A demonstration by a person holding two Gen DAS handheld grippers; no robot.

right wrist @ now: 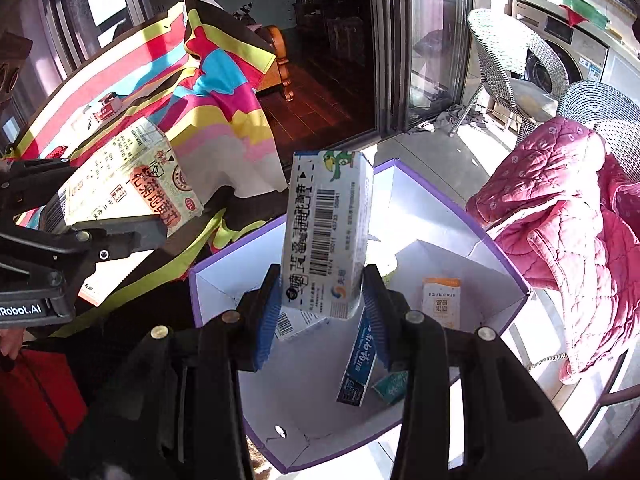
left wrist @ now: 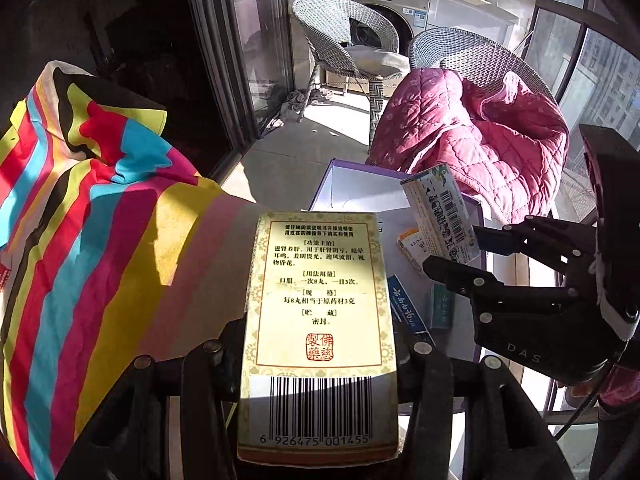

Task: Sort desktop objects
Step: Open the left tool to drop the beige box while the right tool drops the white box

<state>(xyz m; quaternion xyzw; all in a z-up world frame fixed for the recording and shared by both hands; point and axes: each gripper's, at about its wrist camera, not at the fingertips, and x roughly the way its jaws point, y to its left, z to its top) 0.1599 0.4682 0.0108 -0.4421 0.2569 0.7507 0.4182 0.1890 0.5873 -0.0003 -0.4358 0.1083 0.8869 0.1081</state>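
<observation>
- Left gripper (left wrist: 320, 356), tilted downward, clamps a cream medicine box (left wrist: 318, 320) with barcode 6926475001455, beside the striped cloth (left wrist: 100, 220).
- Right gripper (right wrist: 320, 304), tilted down, grips a white barcoded box (right wrist: 326, 236) above the purple-edged carton (right wrist: 460, 208) of small boxes.

- Left hand-held gripper (left wrist: 320, 356): pitched steeply downward, jaws part-spread and clamped on a box between its fingers.
- Right hand-held gripper (right wrist: 320, 308): alongside the left one, angled downward, blue pads (right wrist: 267, 320) pinching a box.
</observation>
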